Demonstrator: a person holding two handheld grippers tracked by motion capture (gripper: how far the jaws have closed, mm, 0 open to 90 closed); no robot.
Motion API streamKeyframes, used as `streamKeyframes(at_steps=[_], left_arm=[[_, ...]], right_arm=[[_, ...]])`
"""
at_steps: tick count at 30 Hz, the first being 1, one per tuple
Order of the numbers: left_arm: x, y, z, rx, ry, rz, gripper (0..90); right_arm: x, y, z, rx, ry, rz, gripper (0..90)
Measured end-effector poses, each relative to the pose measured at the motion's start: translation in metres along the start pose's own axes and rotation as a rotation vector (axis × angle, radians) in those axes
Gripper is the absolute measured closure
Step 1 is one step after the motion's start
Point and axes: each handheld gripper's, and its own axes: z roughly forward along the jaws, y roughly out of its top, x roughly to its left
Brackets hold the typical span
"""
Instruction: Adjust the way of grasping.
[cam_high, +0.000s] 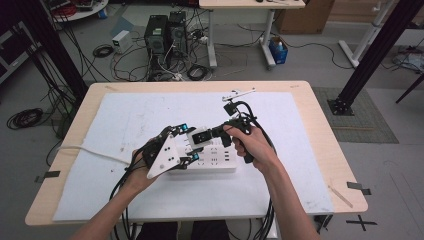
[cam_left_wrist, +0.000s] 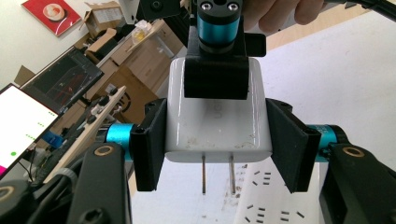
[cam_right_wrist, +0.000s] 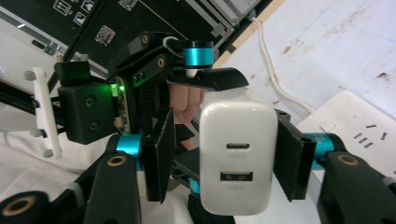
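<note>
A white two-prong charger (cam_left_wrist: 217, 121) hangs above a white power strip (cam_high: 215, 162) in the middle of the table. My left gripper (cam_left_wrist: 217, 144) is shut on the charger's two narrow sides, prongs pointing toward its camera. In the right gripper view the charger (cam_right_wrist: 238, 154) shows its two ports. My right gripper (cam_right_wrist: 224, 156) stands open around it: the right jaw is at the charger's side and a gap shows at the left jaw. In the high view both grippers meet at the charger (cam_high: 200, 135), left gripper (cam_high: 191, 143) from the left, right hand (cam_high: 252, 145) from the right.
A white mat (cam_high: 130, 120) covers the wooden table (cam_high: 320, 130). The strip's white cable (cam_high: 90, 150) runs off to the left. A small white bracket (cam_high: 239, 92) lies near the far edge. Computers and cables stand on the floor beyond.
</note>
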Motion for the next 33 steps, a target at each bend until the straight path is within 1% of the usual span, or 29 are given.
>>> streamKeyframes(at_steps=[2, 4, 6, 9, 14, 20, 22, 24, 25, 26, 29, 33], left_arm=[[0.0, 0.0002, -0.0003, 0.001, 0.0, 0.004, 42.5], [-0.0001, 0.0001, -0.0005, 0.0, -0.001, 0.005, 42.5], [-0.0003, 0.0001, -0.0009, -0.003, -0.002, 0.0, 42.5], [0.0003, 0.0003, -0.0013, -0.008, -0.002, 0.003, 42.4], [-0.0005, 0.0004, -0.0009, 0.0, -0.003, 0.011, 42.5], [-0.0008, -0.0008, 0.0003, 0.005, -0.014, 0.009, 42.4], [-0.0011, -0.0009, 0.0008, 0.012, -0.011, 0.013, 42.5], [-0.0005, -0.0017, 0.0008, 0.011, -0.014, 0.012, 42.5], [-0.0009, -0.0017, 0.0007, 0.008, -0.016, 0.009, 42.5], [-0.0011, -0.0015, 0.0004, 0.009, -0.015, 0.016, 42.4], [-0.0011, -0.0016, 0.0001, 0.01, -0.016, 0.017, 42.4], [-0.0009, -0.0024, 0.0006, 0.011, -0.02, 0.011, 42.4]], right_arm=[[-0.0005, 0.0002, 0.0007, -0.005, -0.005, 0.003, 47.7], [-0.001, 0.0001, 0.0006, -0.004, 0.0, 0.013, 49.8], [-0.0007, -0.0004, 0.0003, -0.012, -0.002, 0.007, 52.0], [-0.0001, -0.001, -0.0009, -0.01, -0.009, -0.006, 56.4], [-0.0013, -0.0025, -0.0012, -0.016, -0.029, -0.015, 62.1], [-0.0014, -0.0043, -0.0007, -0.015, -0.041, -0.004, 62.2], [-0.0019, -0.0047, -0.0006, -0.013, -0.047, -0.016, 62.3], [-0.0023, -0.0052, -0.0001, -0.022, -0.056, -0.012, 62.3], [-0.0024, -0.0053, 0.0001, -0.022, -0.056, -0.011, 62.3], [-0.0026, -0.0054, 0.0001, -0.018, -0.052, -0.011, 62.3], [-0.0024, -0.0056, 0.0002, -0.013, -0.05, -0.01, 62.3], [-0.0016, -0.0056, 0.0008, -0.016, -0.062, -0.007, 62.4]])
